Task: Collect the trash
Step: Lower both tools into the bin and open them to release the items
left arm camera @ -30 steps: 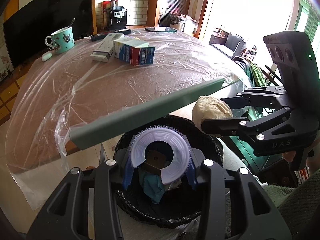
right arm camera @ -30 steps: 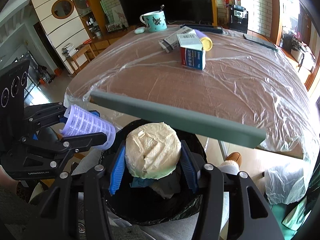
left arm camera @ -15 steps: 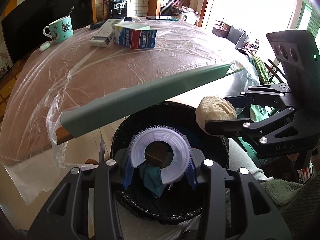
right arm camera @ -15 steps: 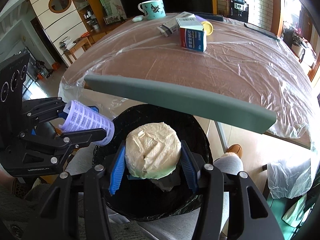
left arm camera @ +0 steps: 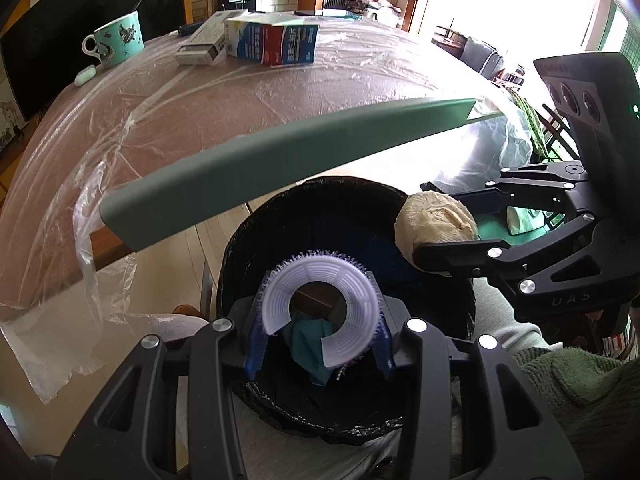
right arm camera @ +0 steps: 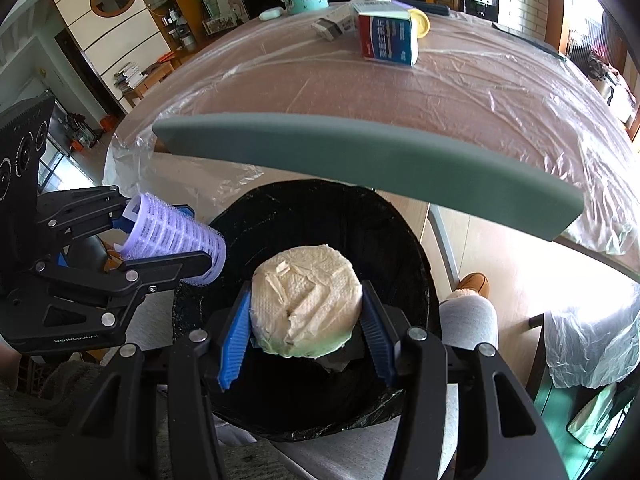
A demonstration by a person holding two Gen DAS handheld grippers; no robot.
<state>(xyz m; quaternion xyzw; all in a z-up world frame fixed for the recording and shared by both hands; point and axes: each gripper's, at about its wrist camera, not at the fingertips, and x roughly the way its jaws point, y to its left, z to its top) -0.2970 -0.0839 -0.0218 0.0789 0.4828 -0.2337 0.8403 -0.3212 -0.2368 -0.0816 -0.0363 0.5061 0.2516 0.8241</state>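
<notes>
My left gripper [left arm camera: 318,320] is shut on a pale purple hair roller [left arm camera: 320,314], held over a black-lined trash bin [left arm camera: 280,216]. The roller also shows in the right wrist view [right arm camera: 176,236], at the bin's left rim. My right gripper [right arm camera: 306,316] is shut on a crumpled cream paper wad [right arm camera: 306,300], held over the same bin [right arm camera: 320,208]. The wad shows in the left wrist view [left arm camera: 434,224] at the bin's right rim. Teal and dark scraps [left arm camera: 310,344] lie inside the bin.
A grey-green chair back [left arm camera: 280,160] crosses above the bin. Beyond it is a plastic-covered table [left arm camera: 200,92] with a blue and red carton [left arm camera: 276,42], a white box [left arm camera: 204,42], a teal mug [left arm camera: 116,40] and a yellow lid [right arm camera: 422,24].
Both grippers have moved lower and nearer over the bin, still holding the roller and the wad. The table items appear farther up in both views.
</notes>
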